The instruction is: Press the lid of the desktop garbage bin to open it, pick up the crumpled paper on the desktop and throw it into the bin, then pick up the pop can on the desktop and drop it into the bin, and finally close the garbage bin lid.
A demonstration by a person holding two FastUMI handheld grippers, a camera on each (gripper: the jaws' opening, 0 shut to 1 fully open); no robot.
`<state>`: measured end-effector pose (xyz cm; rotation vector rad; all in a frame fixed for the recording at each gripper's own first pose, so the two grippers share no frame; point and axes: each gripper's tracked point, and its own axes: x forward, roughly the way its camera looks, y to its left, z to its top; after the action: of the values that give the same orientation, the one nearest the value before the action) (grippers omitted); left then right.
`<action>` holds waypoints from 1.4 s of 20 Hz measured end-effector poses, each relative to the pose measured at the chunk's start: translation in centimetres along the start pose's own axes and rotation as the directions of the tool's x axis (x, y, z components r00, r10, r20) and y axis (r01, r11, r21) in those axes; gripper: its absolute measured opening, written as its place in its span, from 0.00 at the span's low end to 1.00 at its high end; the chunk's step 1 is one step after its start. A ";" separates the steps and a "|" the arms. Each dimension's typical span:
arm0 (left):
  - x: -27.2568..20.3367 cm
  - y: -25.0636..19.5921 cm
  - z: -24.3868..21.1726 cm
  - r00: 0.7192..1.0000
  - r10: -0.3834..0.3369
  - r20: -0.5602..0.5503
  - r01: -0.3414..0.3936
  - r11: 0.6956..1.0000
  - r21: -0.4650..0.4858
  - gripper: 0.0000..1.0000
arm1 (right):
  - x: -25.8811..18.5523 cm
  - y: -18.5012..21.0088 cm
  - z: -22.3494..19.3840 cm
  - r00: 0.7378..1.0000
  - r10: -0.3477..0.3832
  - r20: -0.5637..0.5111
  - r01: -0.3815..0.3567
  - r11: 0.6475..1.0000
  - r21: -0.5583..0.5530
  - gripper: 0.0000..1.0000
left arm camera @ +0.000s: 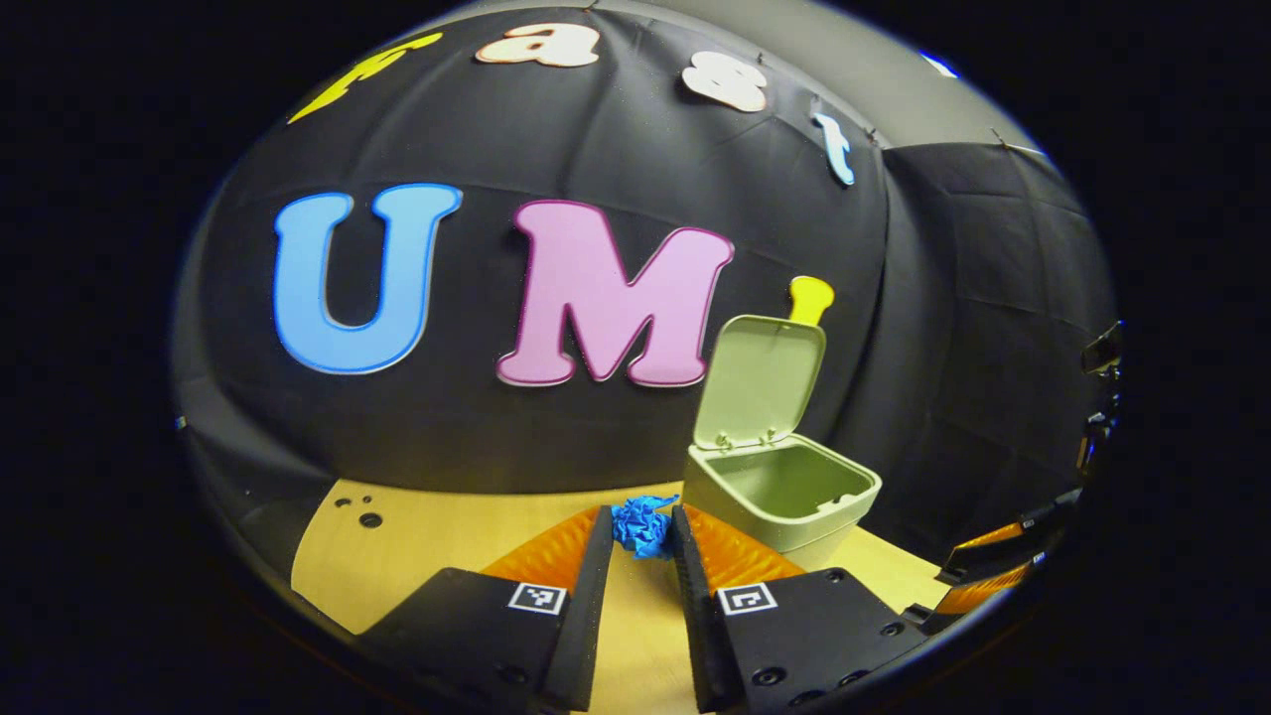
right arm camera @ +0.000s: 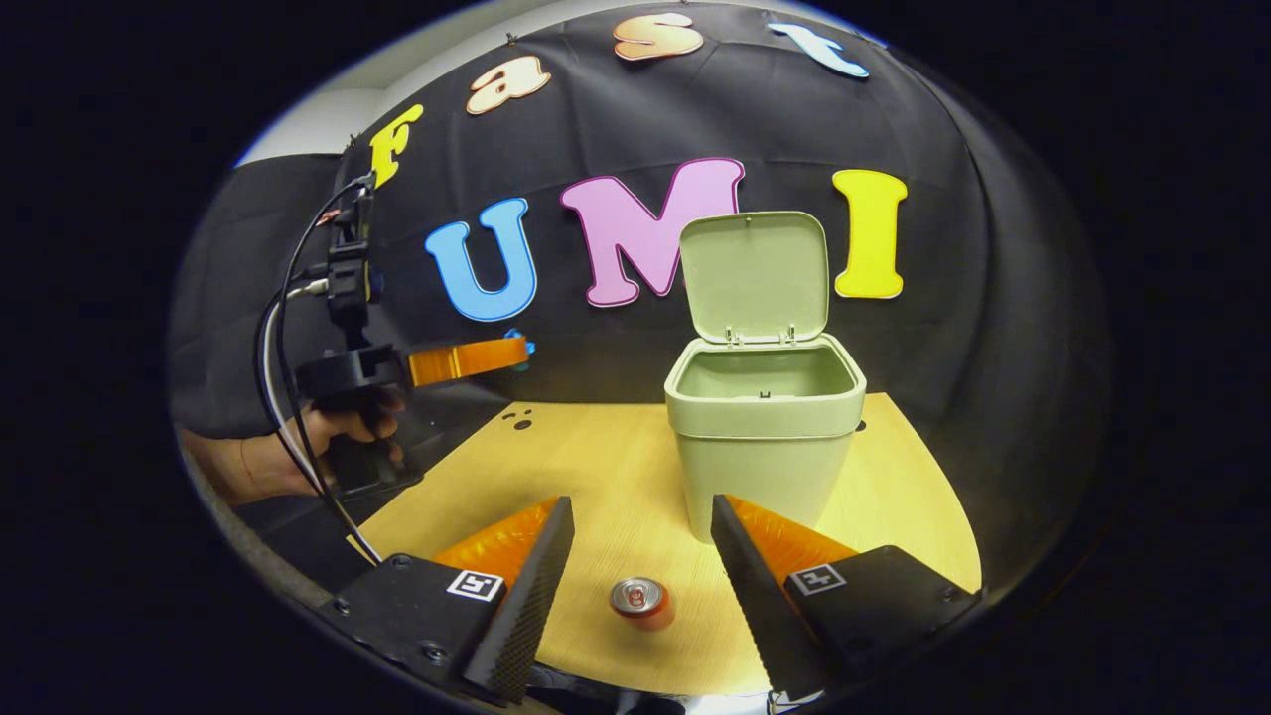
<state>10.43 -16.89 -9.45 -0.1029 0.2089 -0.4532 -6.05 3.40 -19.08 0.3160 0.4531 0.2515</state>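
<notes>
On the tabletop (right arm camera: 616,467): one garbage bin (right arm camera: 763,437), lid (right arm camera: 757,273) raised upright against the booth wall. Left tool (left arm camera: 641,528): fingers closed on the blue crumpled paper (left arm camera: 641,524), held above the surface just left of the bin in the left gripper view. Right tool (right arm camera: 641,536): fingers spread apart, nothing held. Pop can (right arm camera: 641,601): upright on the tabletop, between the right tool's fingers, in front of the bin.

Both views low over table (right arm camera: 616,467), facing bin (right arm camera: 763,437), left perhaps nearer
</notes>
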 end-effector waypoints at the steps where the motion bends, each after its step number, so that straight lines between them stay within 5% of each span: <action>1: 0.8 -1.0 0.7 1.000 -0.030 0.010 0.030 0.999 0.012 0.41 | 0.1 0.2 0.0 1.000 0.003 0.005 -0.003 1.000 0.014 0.89; 6: 4.8 -5.6 2.6 0.984 -0.169 0.056 0.166 0.984 0.059 0.41 | 0.3 0.8 -0.4 1.000 0.003 0.011 -0.004 0.999 0.043 0.89; 13: 9.7 -10.3 1.0 0.963 -0.268 0.018 0.266 0.961 0.082 0.41 | -0.3 -1.3 -0.3 0.999 -0.046 0.025 0.045 0.998 0.051 0.88; 24: 15.3 -12.8 -3.4 0.955 -0.283 -0.092 0.293 0.950 0.113 0.37 | -1.3 -4.0 -0.7 0.995 -0.099 0.024 0.097 0.993 0.072 0.88; 28: 16.2 -12.9 -4.2 0.955 -0.274 -0.109 0.287 0.949 0.128 0.45 | -1.3 -4.8 -0.9 0.993 -0.112 0.023 0.110 0.990 0.084 0.88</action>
<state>18.24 -35.88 -14.51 0.0299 0.2512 -0.7567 -6.79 -1.25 -21.01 0.3740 0.4526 0.1198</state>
